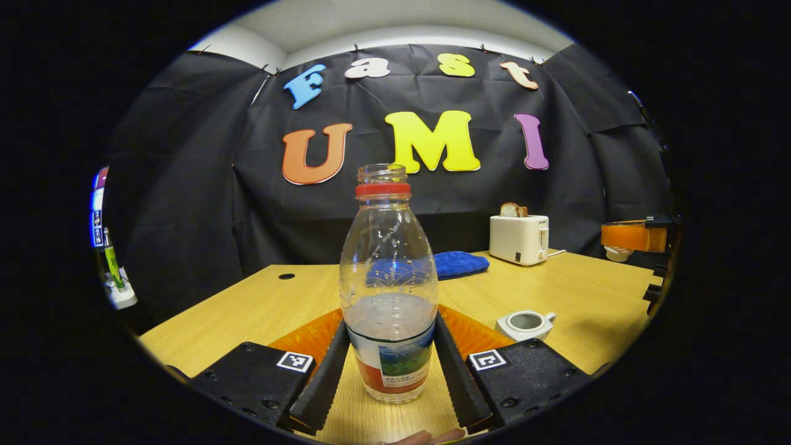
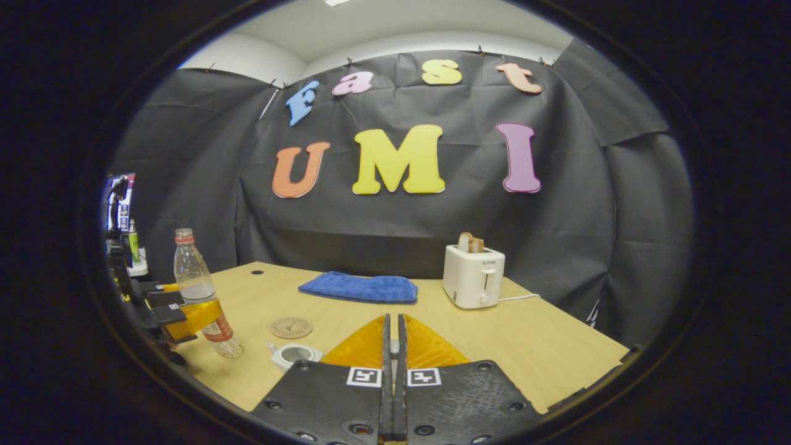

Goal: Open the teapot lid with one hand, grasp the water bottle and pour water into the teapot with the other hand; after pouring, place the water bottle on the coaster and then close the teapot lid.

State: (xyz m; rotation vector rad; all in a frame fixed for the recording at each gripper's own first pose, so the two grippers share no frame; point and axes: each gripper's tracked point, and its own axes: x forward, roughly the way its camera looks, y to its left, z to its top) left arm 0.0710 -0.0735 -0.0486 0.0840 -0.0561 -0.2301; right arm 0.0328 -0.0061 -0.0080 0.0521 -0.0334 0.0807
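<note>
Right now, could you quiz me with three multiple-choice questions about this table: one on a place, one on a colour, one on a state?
1. Where is the coaster? A on the toaster; B on the table beside the teapot; C under the water bottle.
2. The cloth is: A red; B green; C blue.
3. The teapot is: A open; B lidded; C overturned.
Answers: B, it lies bare on the table; C, plainly blue; A, its hollow shows.
</note>
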